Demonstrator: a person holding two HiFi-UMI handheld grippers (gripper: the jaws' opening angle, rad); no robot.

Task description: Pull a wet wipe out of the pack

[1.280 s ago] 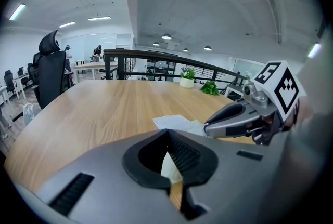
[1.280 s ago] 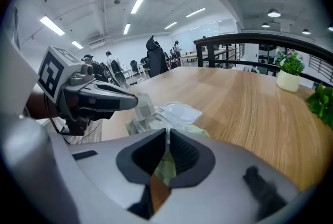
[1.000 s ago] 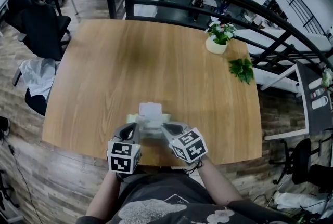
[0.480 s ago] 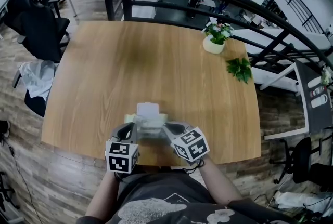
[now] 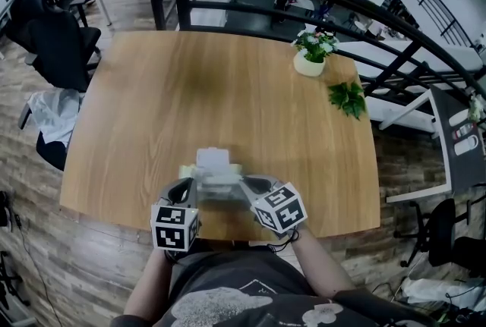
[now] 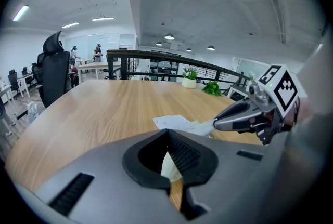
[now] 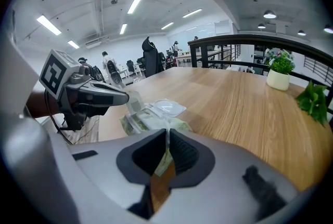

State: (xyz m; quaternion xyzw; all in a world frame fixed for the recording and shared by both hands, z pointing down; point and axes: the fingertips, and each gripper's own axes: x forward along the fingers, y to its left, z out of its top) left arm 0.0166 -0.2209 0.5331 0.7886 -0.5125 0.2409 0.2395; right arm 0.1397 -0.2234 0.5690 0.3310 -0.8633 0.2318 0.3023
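The left tool (image 6: 167, 140) is clamped tight on the left end of the wet wipe pack (image 7: 148, 119). The pack is pale green and crinkled, its clear lid (image 7: 167, 107) flipped open, and it lies at the desk's (image 5: 228, 90) near edge. The right tool (image 7: 167, 137) pinches its right end.

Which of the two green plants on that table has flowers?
The potted plant in the white pot: small pale blooms sit among its leaves. The leafy sprig beside it is all green, with no pot showing.
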